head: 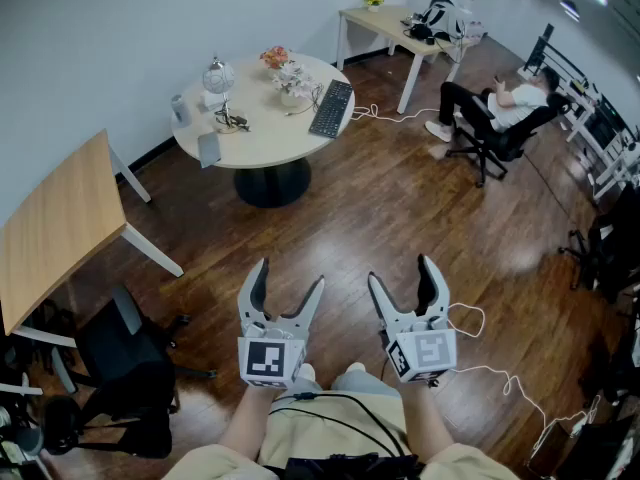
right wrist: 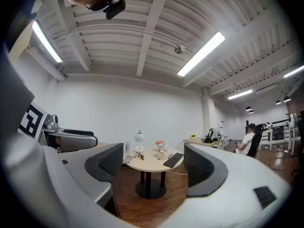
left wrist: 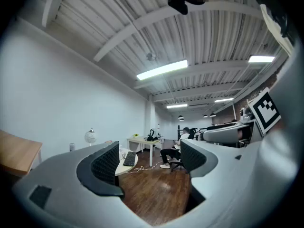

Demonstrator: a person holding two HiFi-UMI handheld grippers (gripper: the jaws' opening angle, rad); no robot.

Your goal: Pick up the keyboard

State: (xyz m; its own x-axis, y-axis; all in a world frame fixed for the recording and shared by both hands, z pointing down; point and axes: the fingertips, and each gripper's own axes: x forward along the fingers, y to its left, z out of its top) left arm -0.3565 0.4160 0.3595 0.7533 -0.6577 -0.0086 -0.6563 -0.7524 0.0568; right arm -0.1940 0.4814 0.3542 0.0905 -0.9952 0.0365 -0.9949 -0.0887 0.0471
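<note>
A black keyboard [head: 332, 108] lies on the right side of a round beige table [head: 262, 138] far across the room. It also shows small in the right gripper view as the keyboard [right wrist: 173, 159] on the table [right wrist: 151, 164], and in the left gripper view as the keyboard [left wrist: 129, 158]. Both grippers are held level near my body, well short of the table. My left gripper [head: 290, 286] stands open and empty. My right gripper [head: 406, 280] is likewise open with nothing between its fingers.
On the table stand a small globe [head: 218, 74], a flower pot [head: 284, 68] and a cup [head: 178, 108]. A wooden desk [head: 50, 228] and black chair [head: 125, 358] are at left. A person sits in an office chair [head: 495, 118] at the back right. White cable [head: 500, 378] lies on the floor.
</note>
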